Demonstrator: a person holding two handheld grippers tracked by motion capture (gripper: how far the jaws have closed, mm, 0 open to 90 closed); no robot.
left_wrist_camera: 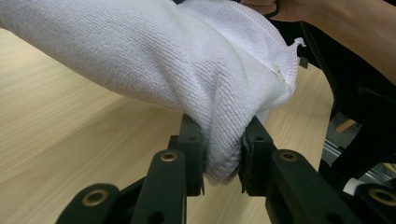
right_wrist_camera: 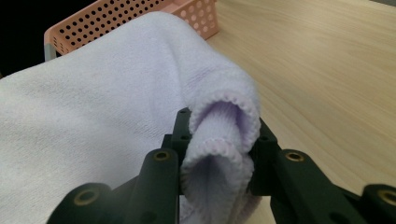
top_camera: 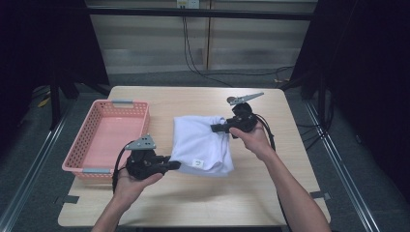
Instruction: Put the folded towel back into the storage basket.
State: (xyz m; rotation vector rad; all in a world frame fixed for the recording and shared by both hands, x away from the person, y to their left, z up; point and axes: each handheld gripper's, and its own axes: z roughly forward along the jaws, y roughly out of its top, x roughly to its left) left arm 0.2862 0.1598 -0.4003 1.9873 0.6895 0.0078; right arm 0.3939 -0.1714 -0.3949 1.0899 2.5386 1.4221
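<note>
So there's one white terry-cloth towel [top_camera: 202, 142] here, folded over, plus one pink perforated plastic basket [top_camera: 104, 137], both on one light wooden desk [top_camera: 193, 203]. Two hand-held grippers are in play, one per hand.

The left hand-held gripper [top_camera: 175, 165] is pinching the towel's near corner. In the left gripper view the cloth [left_wrist_camera: 187, 70] is bunched up between the two black jaws, which press on it from both sides, and the rest of the towel drapes up and away in front of that hand-held gripper, clear of the desk [left_wrist_camera: 70, 140] below.

The right hand-held gripper [top_camera: 215, 128] has the far edge of the same towel. In the right gripper view a rolled fold of cloth [right_wrist_camera: 224, 135] sits squeezed between its two jaws, with the hemmed edge curling over the top. The basket [right_wrist_camera: 140, 18] shows past the towel, beyond and to the left of those jaws.

From above, the towel spans between the two hand-held grippers. The basket sits just left of the left one, well apart from the right one.
</note>
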